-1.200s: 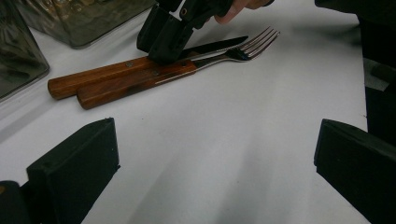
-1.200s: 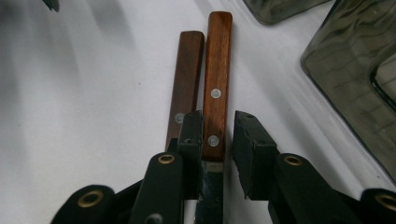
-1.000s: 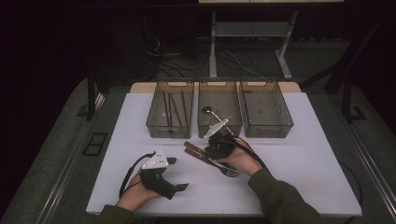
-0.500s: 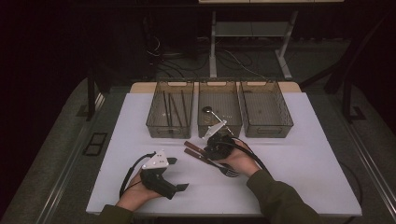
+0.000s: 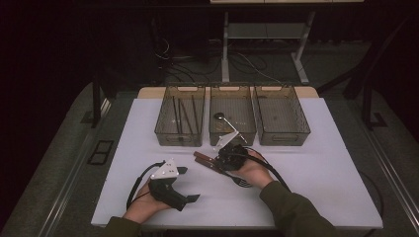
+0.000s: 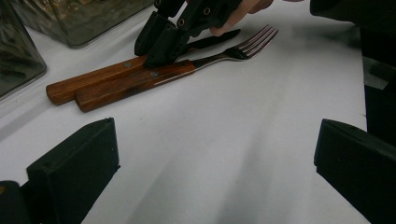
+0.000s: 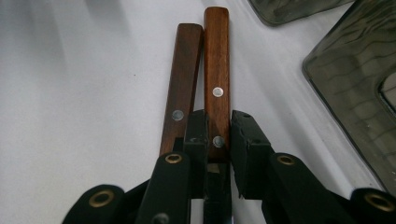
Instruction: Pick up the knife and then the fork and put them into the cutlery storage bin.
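Note:
Two wooden-handled utensils lie side by side on the white table: a fork and, nearer the bins, a dark-bladed knife. My right gripper straddles the knife's handle near its rivets. Its jaws have just been closing and the pads now lie against the handle's sides. The fork's handle lies just outside the left jaw. In the high view the right gripper sits over the handles. My left gripper rests at the front left, open with nothing in it.
Three smoky clear bins stand in a row at the table's back. The left bin holds dark sticks, the middle bin a spoon, and the right bin looks bare. Bare table surface lies to the right of my right hand.

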Demonstrator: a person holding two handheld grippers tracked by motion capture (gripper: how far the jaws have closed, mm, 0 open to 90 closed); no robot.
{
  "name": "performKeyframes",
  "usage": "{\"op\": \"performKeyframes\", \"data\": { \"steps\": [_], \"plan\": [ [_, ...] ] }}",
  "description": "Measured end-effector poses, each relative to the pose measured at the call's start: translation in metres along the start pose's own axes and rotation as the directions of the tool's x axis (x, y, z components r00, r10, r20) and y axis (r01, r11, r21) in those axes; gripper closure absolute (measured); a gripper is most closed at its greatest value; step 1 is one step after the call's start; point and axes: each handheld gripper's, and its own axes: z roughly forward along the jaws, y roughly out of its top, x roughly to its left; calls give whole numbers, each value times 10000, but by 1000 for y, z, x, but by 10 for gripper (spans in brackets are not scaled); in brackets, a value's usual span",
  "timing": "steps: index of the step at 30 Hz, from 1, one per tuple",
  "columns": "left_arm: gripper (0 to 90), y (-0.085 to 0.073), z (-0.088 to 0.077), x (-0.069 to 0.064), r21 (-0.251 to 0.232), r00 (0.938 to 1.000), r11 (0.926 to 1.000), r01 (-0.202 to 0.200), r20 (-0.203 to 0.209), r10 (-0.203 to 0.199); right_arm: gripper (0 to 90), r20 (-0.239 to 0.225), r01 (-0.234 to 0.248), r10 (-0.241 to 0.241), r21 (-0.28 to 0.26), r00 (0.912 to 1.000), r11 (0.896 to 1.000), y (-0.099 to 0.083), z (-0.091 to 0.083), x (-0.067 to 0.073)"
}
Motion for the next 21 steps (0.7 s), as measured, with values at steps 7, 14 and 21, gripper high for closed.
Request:
{"op": "performKeyframes", "data": {
  "steps": [7, 14, 21],
  "plan": [
    [0, 0, 0, 1, -21, 10000, 10000, 0, 15, 0, 773, -299, -283, 281, -74, 9992, 9996, -1, -1, -5],
    [0, 0, 0, 1, -23, 10000, 10000, -1, 16, 1, 773, -390, -397, 396, -31, 9985, 9992, -1, -4, -8],
    [0, 0, 0, 0, -67, 10000, 10000, 37, 28, -36, 773, -422, -393, 391, -47, 9983, 9992, 0, -11, -13]
  ]
}}
